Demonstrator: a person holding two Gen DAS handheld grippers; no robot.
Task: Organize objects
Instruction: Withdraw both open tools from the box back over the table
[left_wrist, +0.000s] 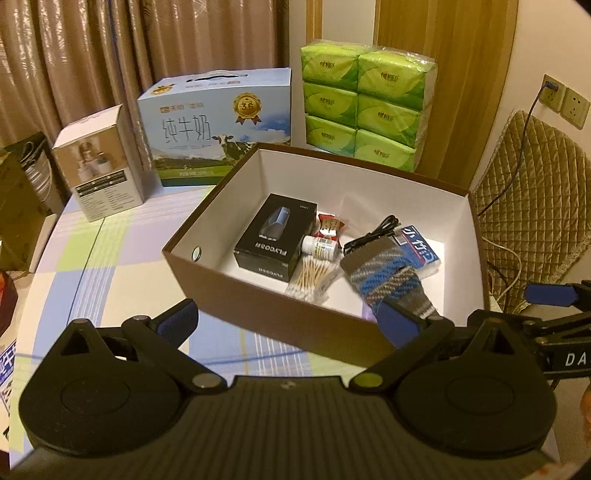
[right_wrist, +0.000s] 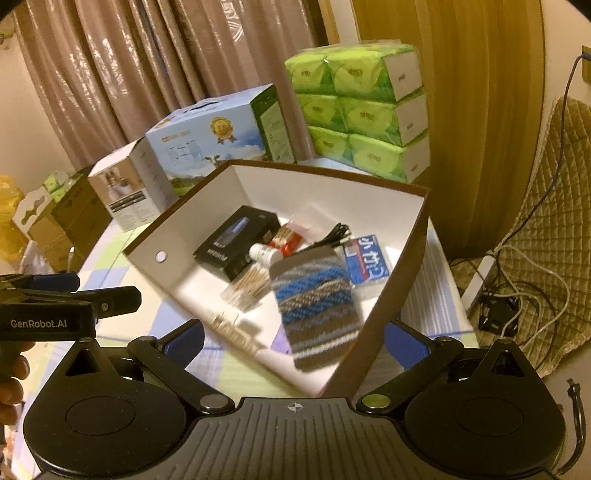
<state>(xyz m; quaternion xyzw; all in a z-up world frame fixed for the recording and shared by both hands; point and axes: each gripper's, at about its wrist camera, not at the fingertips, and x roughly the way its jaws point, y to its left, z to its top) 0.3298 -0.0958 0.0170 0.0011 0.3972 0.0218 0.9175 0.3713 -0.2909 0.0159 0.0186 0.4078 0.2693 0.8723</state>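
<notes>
The knitted pouch (right_wrist: 316, 306) lies inside the brown box (left_wrist: 280, 314), tilted against the near right corner, its top toward the blue packet (right_wrist: 365, 264) and its striped lower end toward you. Treat it as soft and light: it will likely sag and fold if lifted by one corner. Take hold across the stiffer banded end, or pinch both layers at mid-width, and expect the knit to catch on the black cable (left_wrist: 373, 234) just behind it.

The other contents differ in handling. The black carton (left_wrist: 275, 234) is rigid and can be gripped across its narrow sides. The cotton swabs (left_wrist: 312, 278) sit in a slippery, crushable wrapper. The small white bottle (left_wrist: 319, 246) is round and may roll.

Left tongs (left_wrist: 288, 323): jaws spread wide, holding nothing — poised low over the near wall of the box, angled down into it.

Right tongs (right_wrist: 293, 341): also spread wide and empty, straddling the near right corner, with the pouch between the fingers (right_wrist: 404, 343) but seemingly not touched — contact cannot be confirmed.

The box rests on the checked desk (left_wrist: 110, 280); both units point toward its interior.
</notes>
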